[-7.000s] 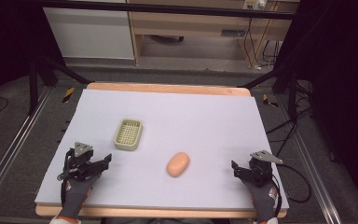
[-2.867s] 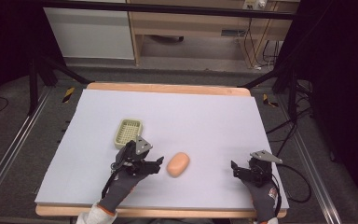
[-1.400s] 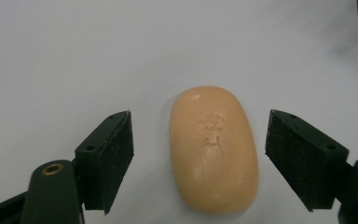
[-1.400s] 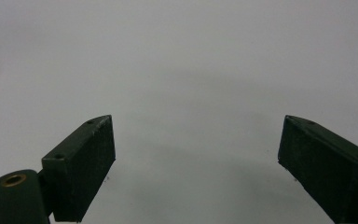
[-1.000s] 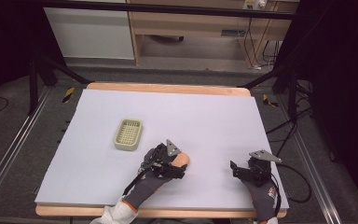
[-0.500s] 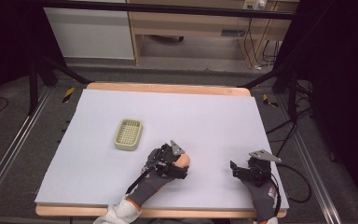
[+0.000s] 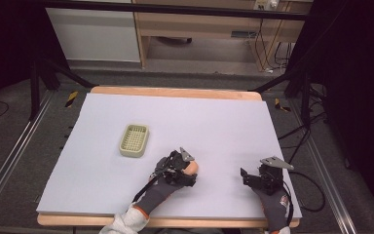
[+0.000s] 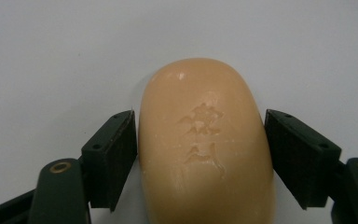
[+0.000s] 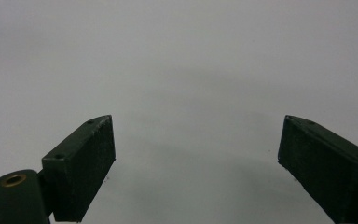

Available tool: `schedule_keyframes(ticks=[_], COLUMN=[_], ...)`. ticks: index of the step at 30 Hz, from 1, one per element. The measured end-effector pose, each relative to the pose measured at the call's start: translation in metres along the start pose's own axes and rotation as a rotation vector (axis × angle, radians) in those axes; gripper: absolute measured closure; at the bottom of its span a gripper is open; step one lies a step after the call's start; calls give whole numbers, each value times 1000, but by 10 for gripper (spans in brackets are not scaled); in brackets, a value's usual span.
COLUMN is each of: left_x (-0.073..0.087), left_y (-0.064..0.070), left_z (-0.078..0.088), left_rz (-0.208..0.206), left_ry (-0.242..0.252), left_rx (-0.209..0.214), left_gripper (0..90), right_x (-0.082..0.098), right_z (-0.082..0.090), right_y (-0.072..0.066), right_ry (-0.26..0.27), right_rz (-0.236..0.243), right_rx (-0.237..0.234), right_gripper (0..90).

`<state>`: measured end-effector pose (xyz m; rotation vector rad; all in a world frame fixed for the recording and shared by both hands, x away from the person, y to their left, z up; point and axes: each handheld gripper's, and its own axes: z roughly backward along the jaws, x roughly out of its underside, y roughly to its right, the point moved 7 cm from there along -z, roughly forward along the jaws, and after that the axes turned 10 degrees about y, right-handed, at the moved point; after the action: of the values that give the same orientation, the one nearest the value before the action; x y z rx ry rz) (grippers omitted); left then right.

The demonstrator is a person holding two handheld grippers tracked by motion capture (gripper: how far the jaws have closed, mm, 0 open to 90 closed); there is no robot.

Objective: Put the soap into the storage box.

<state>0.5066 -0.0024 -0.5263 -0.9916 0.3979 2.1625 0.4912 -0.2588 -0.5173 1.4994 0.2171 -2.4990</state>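
Observation:
A peach-coloured oval bar of soap (image 8: 205,154) with a stamped mark lies on the white table cover (image 8: 51,56). My left gripper (image 8: 199,116) has just been closing, and its black pads (image 8: 116,158) now press on both long sides of the bar. In the high view that soap (image 7: 194,167) peeks out beyond the left gripper (image 7: 189,171) near the table's front middle. My right gripper (image 7: 247,176) rests at the front right. Its jaws (image 9: 196,120) stand wide open over bare cover, nothing between them.
A pale green ribbed soap dish (image 7: 134,140) sits on the cover to the left of and a little beyond the soap. The wooden table edge (image 7: 175,91) borders the cover, and a metal frame and cables (image 7: 311,195) lie around the table.
The left hand has come from the front left corner across to the soap, and its gripper now sits over the bar. The right gripper has stayed in place.

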Motion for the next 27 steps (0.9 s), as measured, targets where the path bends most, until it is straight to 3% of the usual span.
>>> schedule_keyframes(ticks=[21, 27], left_x=[-1, -5], left_y=[0, 0], left_z=[0, 7], left_rz=[-3, -5], left_ry=[-20, -2], left_rx=[-3, -4], left_gripper=[307, 309], right_x=[0, 0], right_z=[0, 0], right_y=[0, 0], right_ry=[-2, -2], right_rz=[1, -1], right_rx=[1, 2], right_gripper=[112, 112])
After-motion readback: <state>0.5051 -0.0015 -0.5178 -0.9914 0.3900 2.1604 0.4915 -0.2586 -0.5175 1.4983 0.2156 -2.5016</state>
